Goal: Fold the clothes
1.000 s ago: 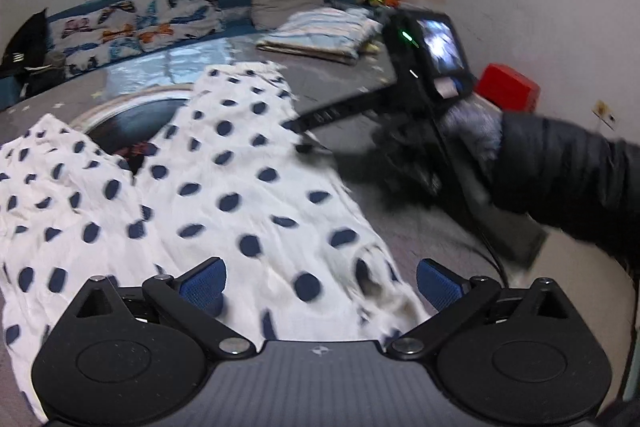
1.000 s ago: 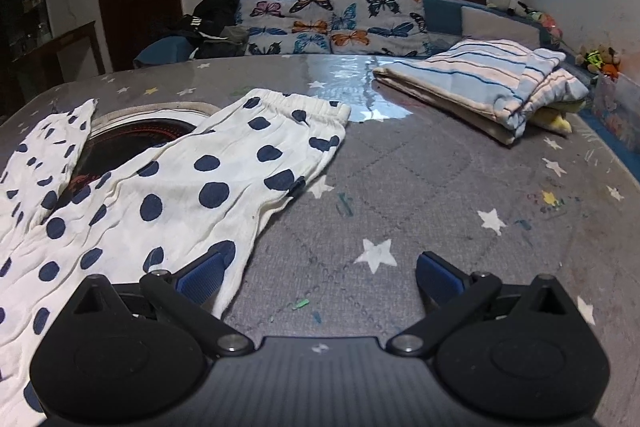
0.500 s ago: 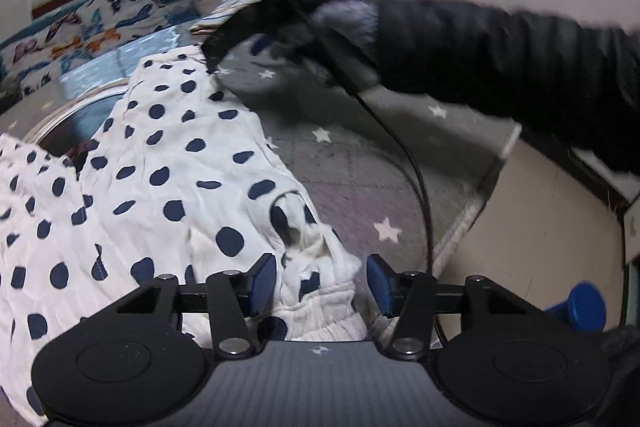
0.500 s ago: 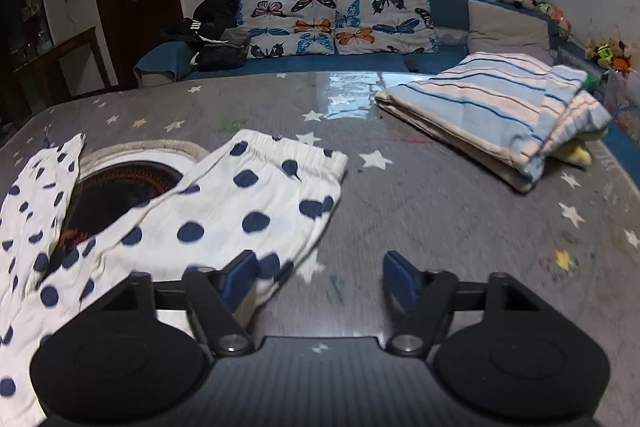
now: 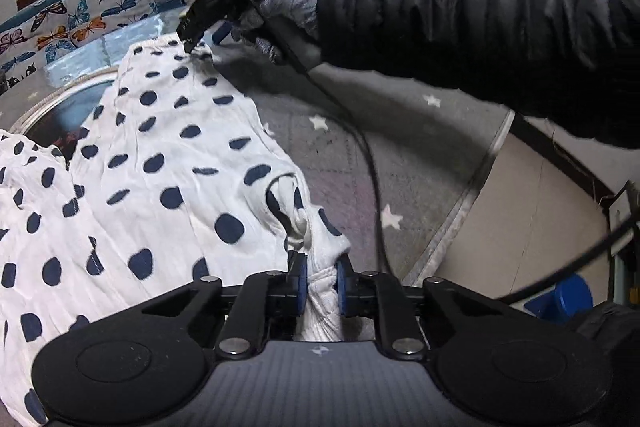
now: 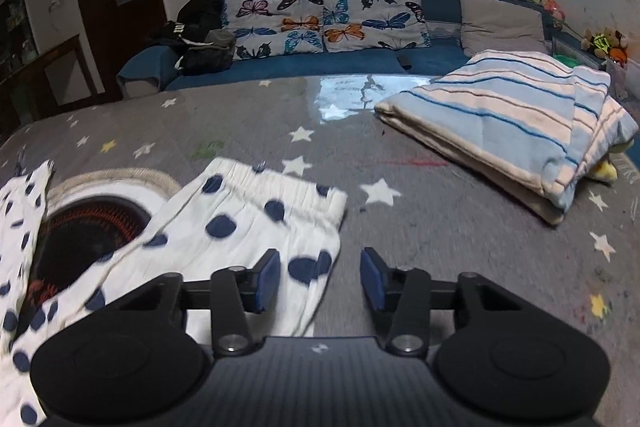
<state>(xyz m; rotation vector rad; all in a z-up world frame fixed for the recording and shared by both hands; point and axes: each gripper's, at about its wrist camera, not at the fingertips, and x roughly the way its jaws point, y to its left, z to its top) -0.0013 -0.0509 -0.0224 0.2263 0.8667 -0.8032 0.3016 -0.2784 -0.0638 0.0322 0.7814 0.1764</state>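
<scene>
A white garment with navy dots (image 5: 168, 163) lies spread on the grey star-print table cover (image 5: 340, 155). My left gripper (image 5: 320, 281) is at its near corner. The jaws are closing, and a bunch of cloth is pinched between the blue pads (image 5: 299, 277). The right gripper (image 6: 320, 279) hovers low over the garment's far gathered end (image 6: 272, 187). Its jaws are closing too, with the cloth's edge lying under the gap and the pads (image 6: 269, 277) not touching it. In the left wrist view, that right gripper (image 5: 196, 35) is carried by a gloved hand in a black sleeve (image 5: 460, 31).
A folded blue-striped blanket (image 6: 520, 131) lies at the far right of the table. A round opening with a heater (image 6: 80, 235) sits under the garment's left part. The table edge (image 5: 460, 219) drops to the floor at right. A cable (image 5: 372, 179) trails across it. A sofa with butterfly cushions (image 6: 320, 15) stands behind.
My left jaws have narrowed from wide apart onto the garment's near corner. The right gripper has travelled along the garment to its far end, its jaws narrowing on the way.
</scene>
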